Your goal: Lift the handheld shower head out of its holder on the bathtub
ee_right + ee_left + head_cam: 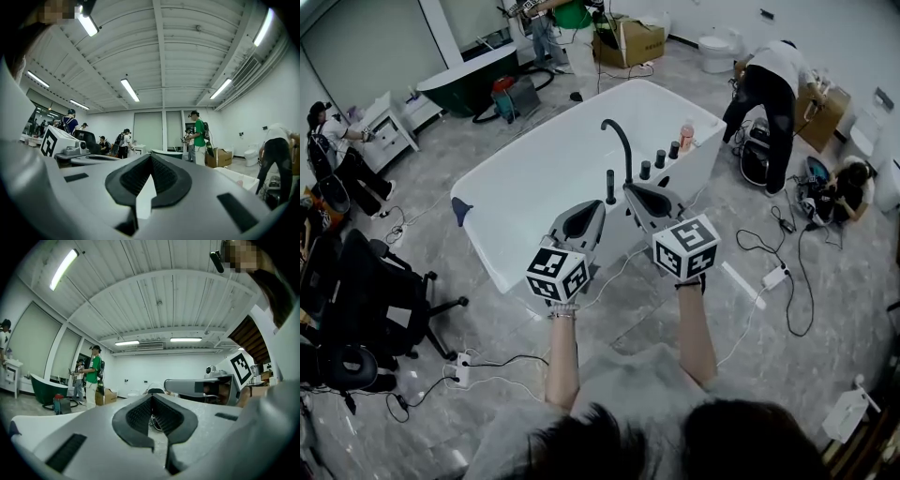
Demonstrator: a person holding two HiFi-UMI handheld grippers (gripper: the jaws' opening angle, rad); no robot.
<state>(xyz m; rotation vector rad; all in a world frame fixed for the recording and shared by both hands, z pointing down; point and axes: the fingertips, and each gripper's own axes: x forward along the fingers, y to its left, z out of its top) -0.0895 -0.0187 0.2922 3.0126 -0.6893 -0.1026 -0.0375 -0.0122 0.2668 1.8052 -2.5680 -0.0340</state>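
The left gripper [596, 206] is pointing level, its fingers pressing together with nothing between them. The right gripper [630, 188] is pointing level beside it, its fingers likewise closed and empty. The shower head [610, 187] is standing upright in its holder on the rim of the tub [534, 178]. In the head view it is showing between the two sets of fingertips, touching neither. The faucet [621, 141] is arching up just beyond them.
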